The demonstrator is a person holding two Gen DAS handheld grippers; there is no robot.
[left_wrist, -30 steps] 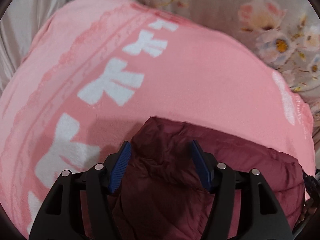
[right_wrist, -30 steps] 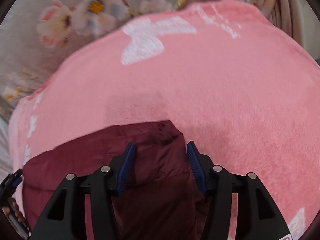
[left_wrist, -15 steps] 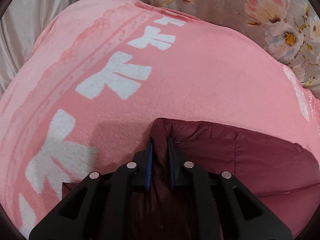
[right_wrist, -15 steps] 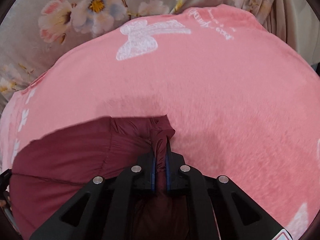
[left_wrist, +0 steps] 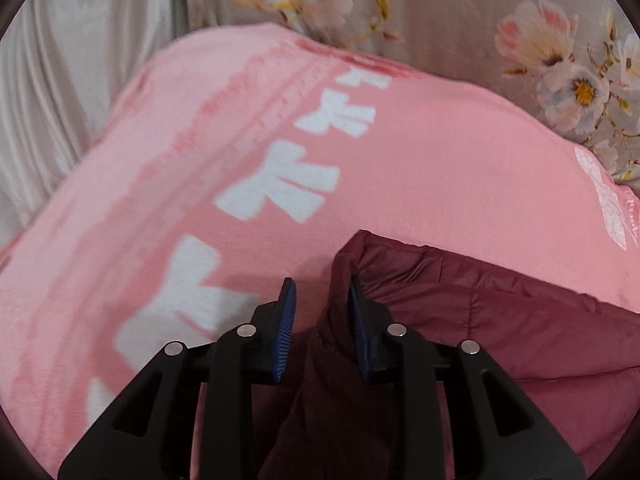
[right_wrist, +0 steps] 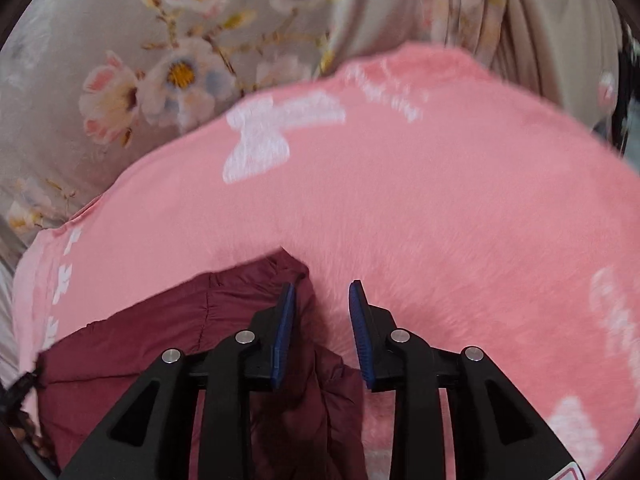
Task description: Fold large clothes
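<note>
A dark maroon quilted garment [left_wrist: 500,320] lies on a pink fleece blanket [left_wrist: 440,168] with white bow prints. In the left wrist view my left gripper [left_wrist: 322,304] stands open, and the garment's left corner rises between its blue pads, against the right pad. In the right wrist view the same garment [right_wrist: 160,328] lies at lower left. My right gripper [right_wrist: 322,304] is open, with the garment's right corner beside its left pad [right_wrist: 285,320] and a fold of it lying loose between the fingers.
The pink blanket [right_wrist: 440,208] covers a bed with a beige floral sheet [right_wrist: 140,80], also seen in the left wrist view [left_wrist: 568,80]. Pale curtain folds [left_wrist: 60,80] hang at far left. A dark object [right_wrist: 24,400] shows at the lower left edge.
Both grippers were open a second ago, shut on the garment's corners half a second ago, and are open now. The corners have slipped free of the pads.
</note>
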